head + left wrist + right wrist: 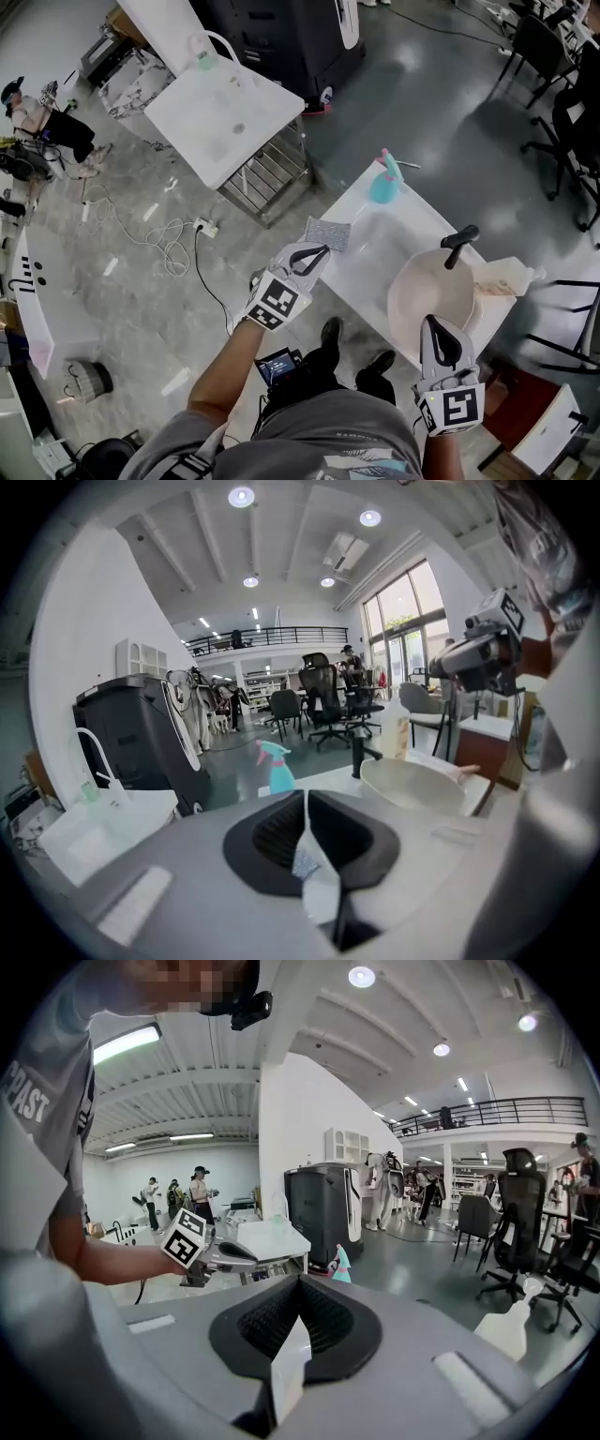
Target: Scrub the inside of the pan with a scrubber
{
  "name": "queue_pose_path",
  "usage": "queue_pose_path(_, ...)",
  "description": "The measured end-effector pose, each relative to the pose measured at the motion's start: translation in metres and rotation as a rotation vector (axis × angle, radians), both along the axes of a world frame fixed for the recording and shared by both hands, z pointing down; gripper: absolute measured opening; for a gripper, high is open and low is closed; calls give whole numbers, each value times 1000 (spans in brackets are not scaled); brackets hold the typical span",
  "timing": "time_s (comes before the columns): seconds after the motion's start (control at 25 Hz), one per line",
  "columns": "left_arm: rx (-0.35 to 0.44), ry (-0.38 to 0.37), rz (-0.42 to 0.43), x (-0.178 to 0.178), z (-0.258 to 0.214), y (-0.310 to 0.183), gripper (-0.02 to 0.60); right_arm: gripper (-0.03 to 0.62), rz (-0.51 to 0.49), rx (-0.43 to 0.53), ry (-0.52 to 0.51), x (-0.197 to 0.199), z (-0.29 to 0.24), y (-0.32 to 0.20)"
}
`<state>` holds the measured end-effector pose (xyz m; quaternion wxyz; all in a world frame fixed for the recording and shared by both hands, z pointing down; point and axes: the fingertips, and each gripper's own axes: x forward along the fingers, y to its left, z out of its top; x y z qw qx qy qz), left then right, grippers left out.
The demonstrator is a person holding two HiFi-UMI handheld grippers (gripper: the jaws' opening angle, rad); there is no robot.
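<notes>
Head view: white tabletop runs diagonally. The cream pan sits upright at the end nearest the person, its black handle sticking out at 1 o'clock from the rim. The grey square scrubber lies flat at the tabletop's left corner, at about 10 o'clock from the pan and well apart from it. A teal spray bottle stands at 11 o'clock from the pan, near the far edge.

Left hand-held gripper: tips point at 1 o'clock and end just beside the scrubber's near edge. I cannot tell from this view whether they touch.

Left gripper view: the jaws of the left hand-held gripper are pressed together and grip nothing. A speckled grey patch of the scrubber shows through the slit below the tips. The pan is at 2 o'clock and the spray bottle at 12 o'clock.

Right hand-held gripper: it sits above the pan's near rim, at 6 o'clock, with its tips pointing to 12 o'clock.

Right gripper view: the jaws of the right hand-held gripper are together and hold nothing. The left hand-held gripper appears at 10 o'clock.
</notes>
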<state>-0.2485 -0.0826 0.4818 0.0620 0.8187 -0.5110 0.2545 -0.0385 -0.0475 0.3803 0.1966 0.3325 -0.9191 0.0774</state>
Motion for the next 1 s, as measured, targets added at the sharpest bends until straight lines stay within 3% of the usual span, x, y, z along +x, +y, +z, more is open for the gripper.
queue_pose_path(0.24, -103, -18, 15, -7, 62, -16, 71, 2, 6, -49, 12, -1, 24, -1)
queue_pose_path(0.56, -215, -166, 112, -15, 145, -28, 223, 2, 27, -105, 36, -1, 50, 2)
queue_pose_path(1.0, -326, -273, 148, -37, 221, -34, 229, 2, 54, -155, 59, 3, 78, 7)
